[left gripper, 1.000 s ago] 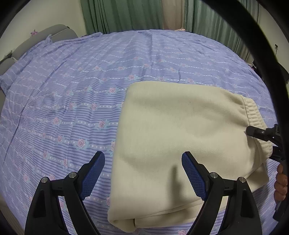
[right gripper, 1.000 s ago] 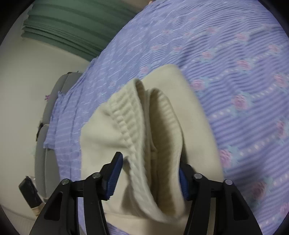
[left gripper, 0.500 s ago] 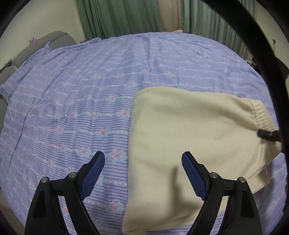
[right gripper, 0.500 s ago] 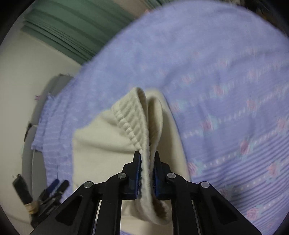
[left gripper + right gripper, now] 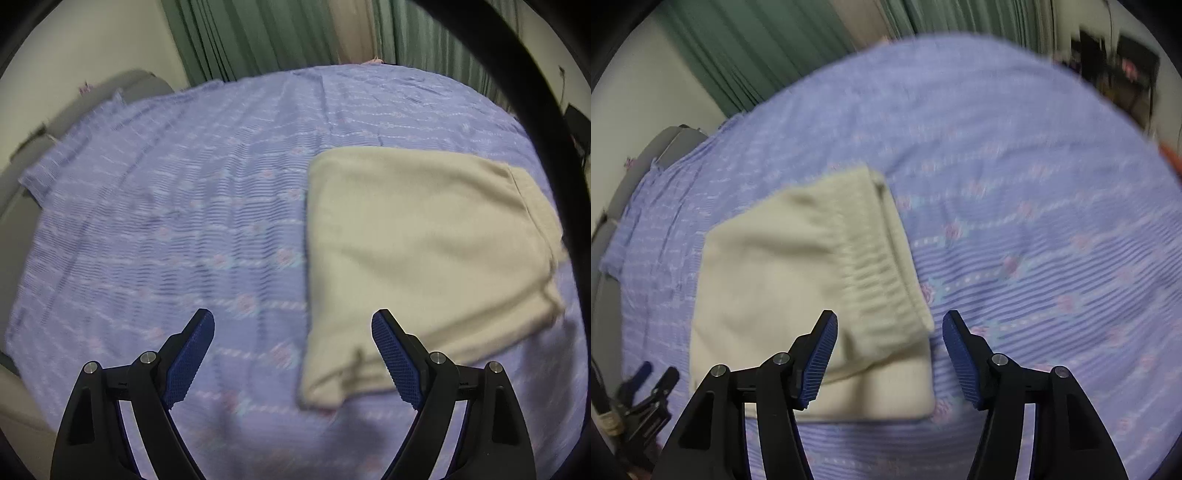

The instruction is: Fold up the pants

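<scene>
The cream pants [image 5: 421,251] lie folded into a flat rectangle on the purple flowered bedsheet [image 5: 184,229]. In the right wrist view the pants [image 5: 783,280] show their ribbed waistband [image 5: 882,284] on the right side. My left gripper [image 5: 293,354] is open and empty, raised above the sheet just left of the pants' near corner. My right gripper [image 5: 890,350] is open and empty, raised above the waistband's near end. The left gripper also shows at the lower left of the right wrist view [image 5: 646,391].
Green curtains [image 5: 258,37] hang behind the bed. A grey headboard [image 5: 122,85] runs along the bed's left side. Dark objects [image 5: 1119,74] stand beyond the bed's far right edge. The sheet spreads wide to the left of and beyond the pants.
My right gripper has opened, let go of the waistband and pulled back; the waistband now lies flat. My left gripper has drawn back and left, away from the pants.
</scene>
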Demonstrator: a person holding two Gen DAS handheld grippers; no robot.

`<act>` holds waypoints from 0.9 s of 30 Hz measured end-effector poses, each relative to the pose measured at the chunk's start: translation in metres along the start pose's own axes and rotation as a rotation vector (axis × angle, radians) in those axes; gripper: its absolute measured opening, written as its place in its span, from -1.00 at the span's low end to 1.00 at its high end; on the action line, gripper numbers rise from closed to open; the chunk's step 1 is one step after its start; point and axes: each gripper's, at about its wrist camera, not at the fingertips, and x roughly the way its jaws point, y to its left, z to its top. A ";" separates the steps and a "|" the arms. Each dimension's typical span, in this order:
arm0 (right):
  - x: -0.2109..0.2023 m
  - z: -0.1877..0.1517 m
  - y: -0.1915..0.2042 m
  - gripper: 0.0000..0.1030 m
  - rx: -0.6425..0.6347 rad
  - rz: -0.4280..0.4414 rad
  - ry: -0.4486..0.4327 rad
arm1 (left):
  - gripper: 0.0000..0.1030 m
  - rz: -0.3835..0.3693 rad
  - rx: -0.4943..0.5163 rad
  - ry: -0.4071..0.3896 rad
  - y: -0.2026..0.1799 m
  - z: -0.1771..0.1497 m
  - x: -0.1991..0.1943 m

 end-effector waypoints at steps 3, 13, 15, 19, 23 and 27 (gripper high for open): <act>-0.019 -0.012 0.007 0.24 -0.044 -0.006 -0.020 | 0.72 -0.014 0.013 0.012 0.005 -0.020 -0.011; -0.014 0.002 0.008 0.45 -0.079 -0.029 -0.092 | 0.72 -0.101 -0.131 -0.021 0.017 0.003 0.004; -0.003 0.016 0.006 0.45 -0.060 -0.014 -0.103 | 0.72 -0.120 -0.142 -0.039 0.017 0.016 0.011; 0.025 0.043 0.002 0.45 -0.006 0.022 -0.102 | 0.72 -0.148 -0.124 -0.050 0.010 0.043 0.030; 0.040 0.072 0.005 0.45 -0.001 0.042 -0.128 | 0.72 -0.163 -0.099 -0.063 0.001 0.060 0.037; 0.067 0.088 0.004 0.45 0.011 0.059 -0.047 | 0.72 -0.160 -0.084 -0.052 -0.004 0.066 0.044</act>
